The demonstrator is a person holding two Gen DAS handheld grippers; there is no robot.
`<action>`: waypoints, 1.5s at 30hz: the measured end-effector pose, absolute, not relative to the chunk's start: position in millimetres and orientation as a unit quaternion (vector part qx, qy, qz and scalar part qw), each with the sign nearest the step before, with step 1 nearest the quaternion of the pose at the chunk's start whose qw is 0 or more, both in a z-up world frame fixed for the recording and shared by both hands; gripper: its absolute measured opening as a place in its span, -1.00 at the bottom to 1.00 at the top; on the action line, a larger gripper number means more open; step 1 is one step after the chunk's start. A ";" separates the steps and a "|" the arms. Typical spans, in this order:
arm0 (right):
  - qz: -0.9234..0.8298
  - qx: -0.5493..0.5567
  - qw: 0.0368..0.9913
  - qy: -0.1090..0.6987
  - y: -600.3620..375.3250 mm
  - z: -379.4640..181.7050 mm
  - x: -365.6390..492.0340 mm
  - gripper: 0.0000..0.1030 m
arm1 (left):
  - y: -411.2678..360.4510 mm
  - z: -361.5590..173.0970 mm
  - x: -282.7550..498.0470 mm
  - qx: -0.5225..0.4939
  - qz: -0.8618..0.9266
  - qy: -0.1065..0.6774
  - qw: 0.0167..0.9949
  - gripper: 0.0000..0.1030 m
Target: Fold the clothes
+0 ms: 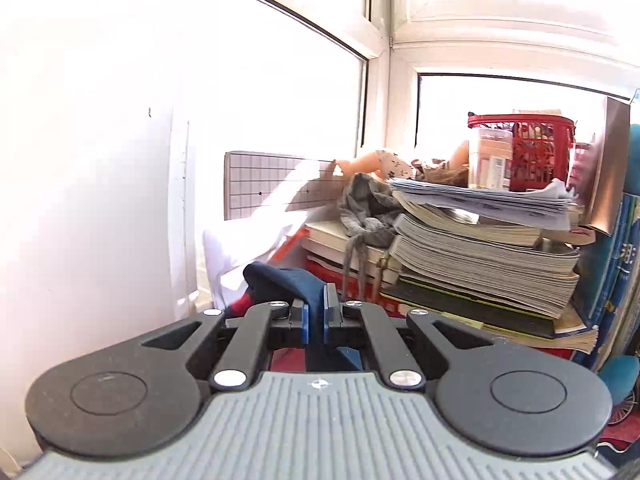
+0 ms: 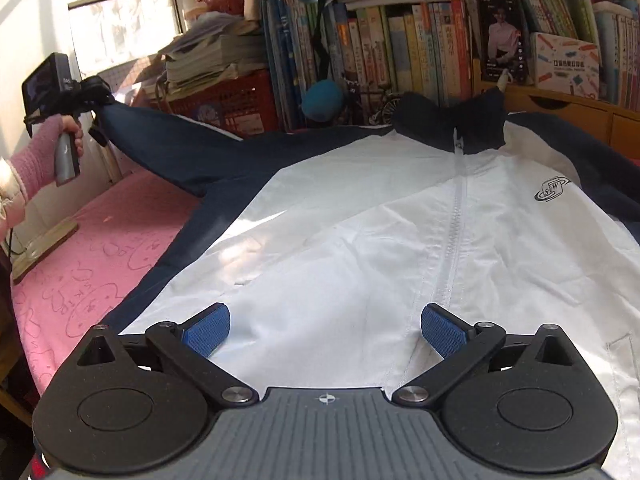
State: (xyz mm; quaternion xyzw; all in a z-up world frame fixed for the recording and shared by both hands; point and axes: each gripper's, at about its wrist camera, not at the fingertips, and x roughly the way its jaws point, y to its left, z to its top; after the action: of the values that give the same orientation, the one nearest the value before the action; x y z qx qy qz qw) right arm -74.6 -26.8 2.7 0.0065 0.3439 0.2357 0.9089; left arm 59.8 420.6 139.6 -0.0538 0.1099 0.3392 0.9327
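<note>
A: So, where is the jacket (image 2: pixel 360 216)?

B: It lies flat on the pink cover (image 2: pixel 92 264) and fills the middle and right of the right wrist view. The front faces up. The right gripper (image 2: pixel 325 330) is at the bottom of that view, just over the white part near the hem.

A: Is that gripper holding it?

B: No. Its two blue pads (image 2: pixel 208 330) are wide apart, with only white cloth under the gap. I cannot tell if they touch the cloth.

A: And the other one?

B: The left gripper (image 1: pixel 315 314) is shut tight on the dark blue sleeve (image 2: pixel 168 148). In the left wrist view a fold of blue cloth sticks up between the pads, in the lower middle. In the right wrist view you see the gripper at the upper left, held by a hand (image 2: pixel 72 136) in a pink sleeve cuff (image 2: pixel 34 156). The sleeve is lifted off the cover and pulled out straight toward the upper left.

A: What does the jacket look like?

B: White in the middle, dark blue on the sleeves, sides and collar. A white zipper (image 2: pixel 454 232) runs down the front and it is closed. There is a small dark logo (image 2: pixel 552 191) on the chest, at the right. The white cloth has some soft wrinkles.

A: What is behind it?

B: Books on a shelf (image 2: pixel 400 52) at the top, and a red crate (image 2: pixel 224 100) under a pile of papers.
</note>
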 end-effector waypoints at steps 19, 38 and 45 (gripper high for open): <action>0.204 -0.077 0.911 0.349 0.1 -6.8 -79.9 1.00 | 326.9 76.4 56.1 -0.007 0.199 0.244 0.949 0.31; -0.154 -0.184 0.941 0.239 -154.5 -15.2 -179.1 0.99 | 129.1 0.1 -28.8 0.308 0.118 0.257 0.909 0.72; -0.161 -0.129 0.969 0.138 -180.5 -7.3 -226.9 0.99 | 119.7 45.4 -150.3 0.102 0.057 0.222 0.968 0.93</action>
State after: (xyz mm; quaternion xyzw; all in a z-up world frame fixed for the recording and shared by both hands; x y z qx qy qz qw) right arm -226.9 -180.5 -7.3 -0.1288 0.1385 -0.1614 0.9686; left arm -150.3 119.7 45.4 0.1023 0.2218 0.0570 0.9680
